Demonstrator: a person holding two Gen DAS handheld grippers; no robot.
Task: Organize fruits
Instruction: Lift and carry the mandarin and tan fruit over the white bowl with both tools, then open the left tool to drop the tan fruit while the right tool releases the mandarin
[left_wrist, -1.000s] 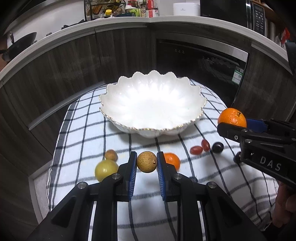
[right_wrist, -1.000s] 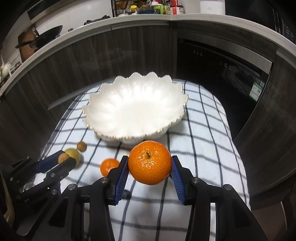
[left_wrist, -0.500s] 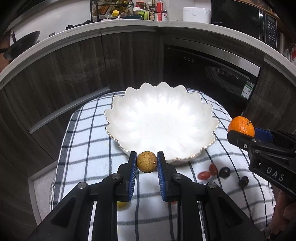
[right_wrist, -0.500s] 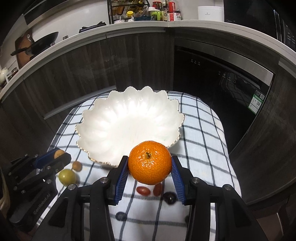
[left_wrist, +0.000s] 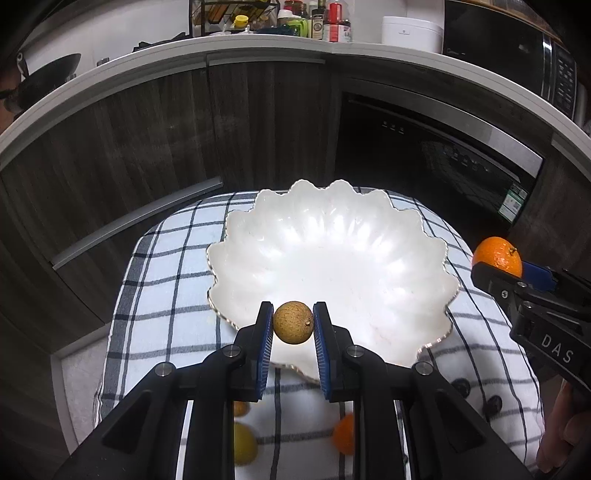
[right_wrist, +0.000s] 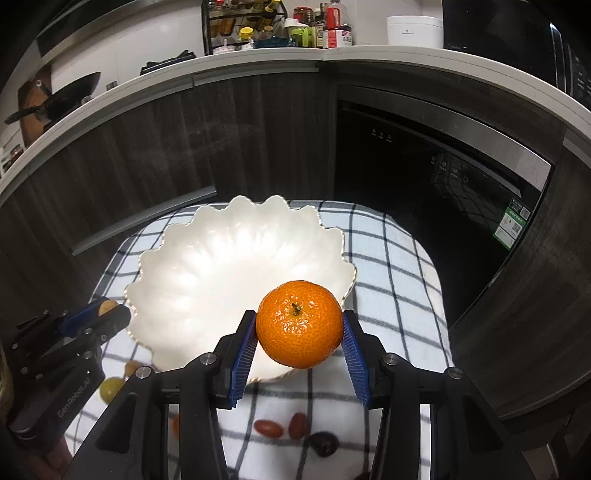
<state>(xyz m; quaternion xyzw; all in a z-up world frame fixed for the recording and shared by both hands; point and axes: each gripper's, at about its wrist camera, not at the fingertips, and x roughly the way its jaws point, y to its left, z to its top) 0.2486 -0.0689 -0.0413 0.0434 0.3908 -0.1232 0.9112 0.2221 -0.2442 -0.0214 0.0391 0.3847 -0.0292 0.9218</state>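
A white scalloped bowl (left_wrist: 369, 236) stands empty on a checked cloth; it also shows in the right wrist view (right_wrist: 177, 258). My left gripper (left_wrist: 293, 325) is shut on a small brown longan (left_wrist: 293, 322) and holds it over the bowl's near rim. My right gripper (right_wrist: 299, 330) is shut on an orange mandarin (right_wrist: 299, 324) above the bowl's near right rim. The mandarin also shows at the right of the left wrist view (left_wrist: 498, 255).
Loose fruit lies on the cloth (left_wrist: 162, 295) in front of the bowl: a yellow-green fruit (left_wrist: 243, 445), a small orange one (left_wrist: 344, 437), red grapes (right_wrist: 269, 427) and dark grapes (right_wrist: 323, 444). Dark cabinets and an oven (right_wrist: 424, 155) stand behind.
Both grippers have risen and moved forward with their fruit, from over the loose fruit to over the bowl's near rim. The loose fruit now lies below and behind the fingertips.
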